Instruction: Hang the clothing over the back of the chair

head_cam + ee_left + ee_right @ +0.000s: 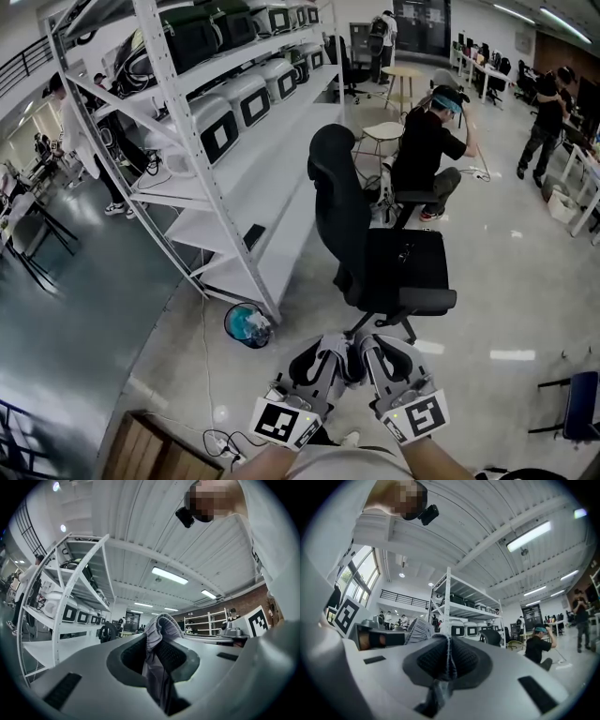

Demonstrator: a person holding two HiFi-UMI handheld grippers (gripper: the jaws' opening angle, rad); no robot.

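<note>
The black office chair (366,234) stands in the middle of the floor, its tall back (336,192) to the left and its seat to the right. My two grippers are side by side at the bottom of the head view, just short of the chair's base. The left gripper (157,654) is shut on a bunched fold of grey clothing (158,630). The right gripper (449,660) is shut on a thin edge of the same grey clothing (448,648). In the head view the left gripper (323,361) and right gripper (380,361) hide most of the garment.
A long white shelving rack (234,141) with boxed machines runs along the left of the chair. A blue bin (246,325) sits at its foot. A person (427,155) crouches behind the chair. A wooden crate (150,455) and cables (220,436) lie bottom left.
</note>
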